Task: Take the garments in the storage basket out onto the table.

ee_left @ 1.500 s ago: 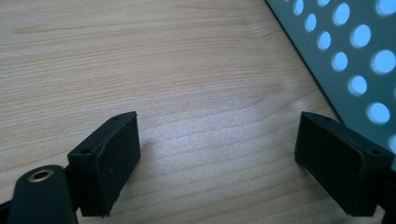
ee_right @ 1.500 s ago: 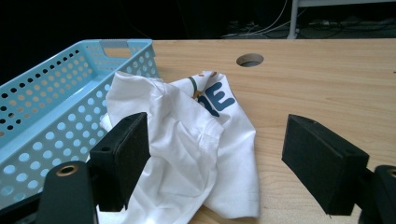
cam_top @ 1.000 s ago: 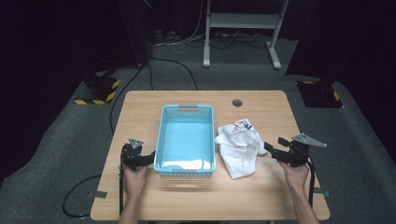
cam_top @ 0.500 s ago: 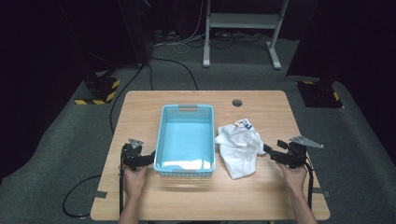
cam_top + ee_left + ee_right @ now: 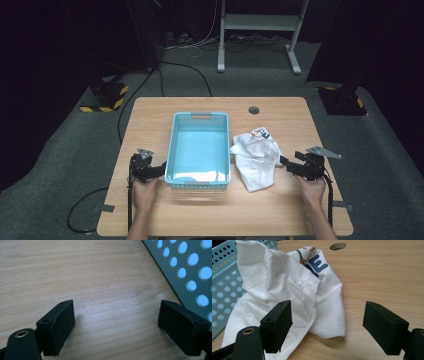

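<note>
A light blue perforated basket (image 5: 174, 150) stands in the middle of the wooden table. A crumpled white T-shirt (image 5: 257, 159) with a coloured print lies against its right side. My left gripper (image 5: 161, 169) rests low at the basket's front left corner, open with bare wood between its jaws; the basket wall (image 5: 190, 270) shows beside its right jaw. My right gripper (image 5: 284, 162) is open just right of the T-shirt (image 5: 287, 290), pointing at it, with the shirt's hem lying ahead of the gap between its jaws. Nothing is held.
A round cable hole (image 5: 254, 110) is in the table (image 5: 280, 215) behind the shirt. Cables trail off the table's left front edge to the carpet. A white stand (image 5: 260, 30) stands on the floor beyond the table.
</note>
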The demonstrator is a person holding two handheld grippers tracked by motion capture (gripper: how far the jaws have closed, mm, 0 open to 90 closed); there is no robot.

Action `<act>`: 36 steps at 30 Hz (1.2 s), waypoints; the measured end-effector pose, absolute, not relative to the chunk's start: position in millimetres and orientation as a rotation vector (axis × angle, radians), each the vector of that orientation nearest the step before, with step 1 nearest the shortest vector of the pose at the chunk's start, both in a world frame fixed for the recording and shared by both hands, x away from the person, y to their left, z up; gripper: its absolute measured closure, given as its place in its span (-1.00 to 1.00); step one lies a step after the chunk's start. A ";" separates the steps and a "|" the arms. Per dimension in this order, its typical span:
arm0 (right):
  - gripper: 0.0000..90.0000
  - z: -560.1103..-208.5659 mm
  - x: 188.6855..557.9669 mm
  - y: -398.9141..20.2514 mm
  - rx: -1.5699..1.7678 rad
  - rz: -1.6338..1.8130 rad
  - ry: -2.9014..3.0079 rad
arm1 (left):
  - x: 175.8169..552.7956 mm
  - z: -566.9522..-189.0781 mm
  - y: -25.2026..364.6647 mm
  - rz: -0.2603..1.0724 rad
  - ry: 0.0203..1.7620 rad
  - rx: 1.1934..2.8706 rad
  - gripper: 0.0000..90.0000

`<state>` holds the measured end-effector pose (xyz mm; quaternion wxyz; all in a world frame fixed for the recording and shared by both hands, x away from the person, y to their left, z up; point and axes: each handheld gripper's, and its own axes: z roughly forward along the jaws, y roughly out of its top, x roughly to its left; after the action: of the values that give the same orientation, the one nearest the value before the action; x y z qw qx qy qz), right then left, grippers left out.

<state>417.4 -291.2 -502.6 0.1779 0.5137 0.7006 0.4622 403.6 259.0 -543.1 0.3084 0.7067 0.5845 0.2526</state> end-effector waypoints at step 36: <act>-0.47 -529.6 434.8 -277.0 1.501 1.131 2.044 | 403.6 -543.0 259.0 0.667 1.545 1.868 -0.68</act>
<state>434.8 -277.0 -529.6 0.1817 0.5316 0.7239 0.4006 403.6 259.0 -543.0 0.3085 0.7068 0.5844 0.2524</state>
